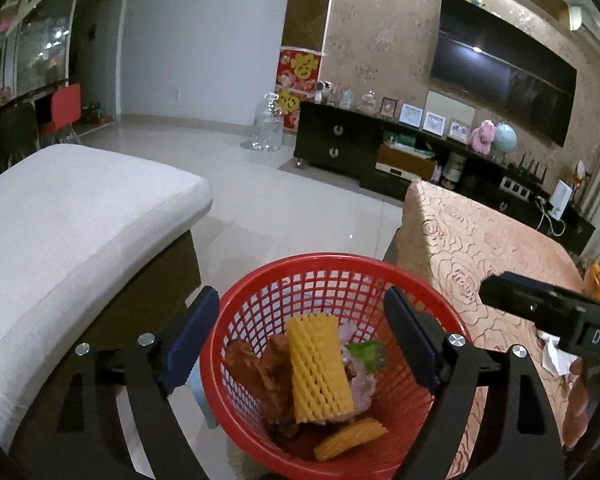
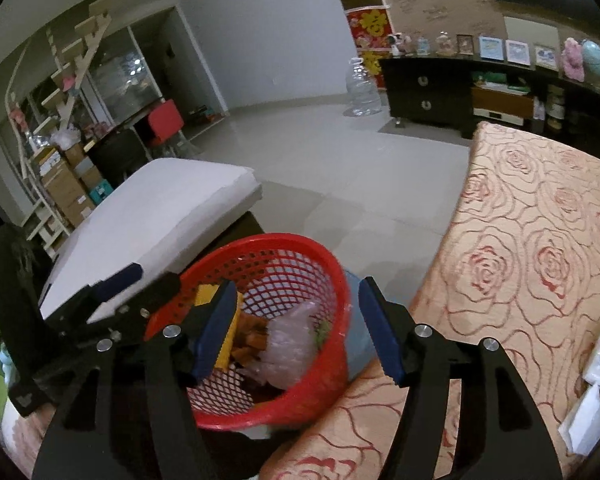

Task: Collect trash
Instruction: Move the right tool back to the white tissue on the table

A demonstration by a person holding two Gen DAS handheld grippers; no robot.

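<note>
Below both grippers stands the round red plastic mesh basket (image 1: pixel 236 312), the landmark for all positions given.

Left wrist view: the left gripper (image 1: pixel 302 336) hangs over the basket with its blue-padded jaws spread wide, one pad outside the basket's left rim and the other over its right side; nothing is between them. Inside the basket lie a yellow foam fruit net (image 1: pixel 320 372), a second yellow foam piece (image 1: pixel 350 438) nearer the camera, brown scraps (image 1: pixel 260 368) and a green fragment (image 1: pixel 364 348). Only this view shows the wall-mounted black television (image 1: pixel 500 80) beyond the basket.

Right wrist view: the right gripper (image 2: pixel 300 328) is over the basket with jaws apart and empty. Clear crumpled plastic wrap (image 2: pixel 288 344) lies in the basket. The left gripper's body is at the basket's left. Only this view shows stacked cardboard boxes (image 2: pixel 66 188) far left of the basket. The rose-patterned tablecloth (image 2: pixel 532 240) lies right of the basket, the white cushion (image 2: pixel 160 208) left.
</note>
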